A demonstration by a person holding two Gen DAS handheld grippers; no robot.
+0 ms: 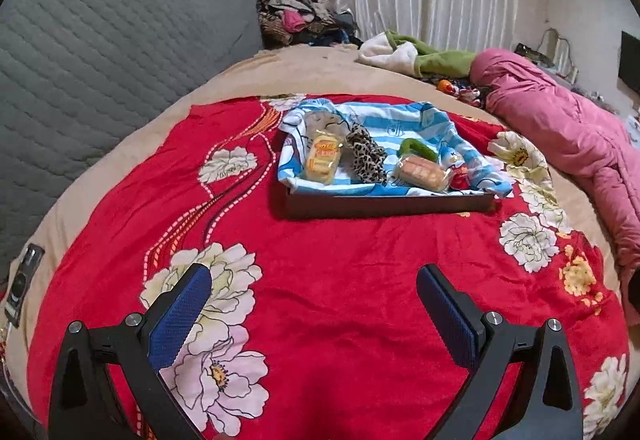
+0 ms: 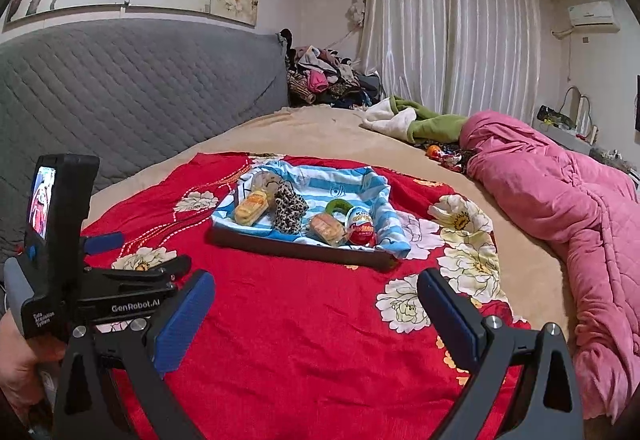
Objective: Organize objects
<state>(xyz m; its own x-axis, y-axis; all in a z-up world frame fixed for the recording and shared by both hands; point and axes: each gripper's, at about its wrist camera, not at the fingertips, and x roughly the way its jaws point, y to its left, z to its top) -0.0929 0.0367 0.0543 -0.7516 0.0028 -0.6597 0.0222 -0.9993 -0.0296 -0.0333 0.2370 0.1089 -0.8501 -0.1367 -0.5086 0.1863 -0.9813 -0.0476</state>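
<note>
- Both the left gripper (image 1: 314, 314) and the right gripper (image 2: 316, 314) hang with blue pads spread wide, holding and touching nothing, above the red floral cloth (image 1: 320, 280).
- The dark tray (image 1: 384, 202), lined with a blue-striped cloth (image 1: 384, 120), sits well beyond the fingertips.
- In the tray: a yellow snack pack (image 1: 323, 158), a leopard scrunchie (image 1: 366, 158), an orange snack pack (image 1: 422, 172), a green piece (image 1: 416, 148) and a red egg (image 2: 360, 226).
- Likely best: pick one item, approach from above and close across its narrow side, clear of the liner's folds.
</note>
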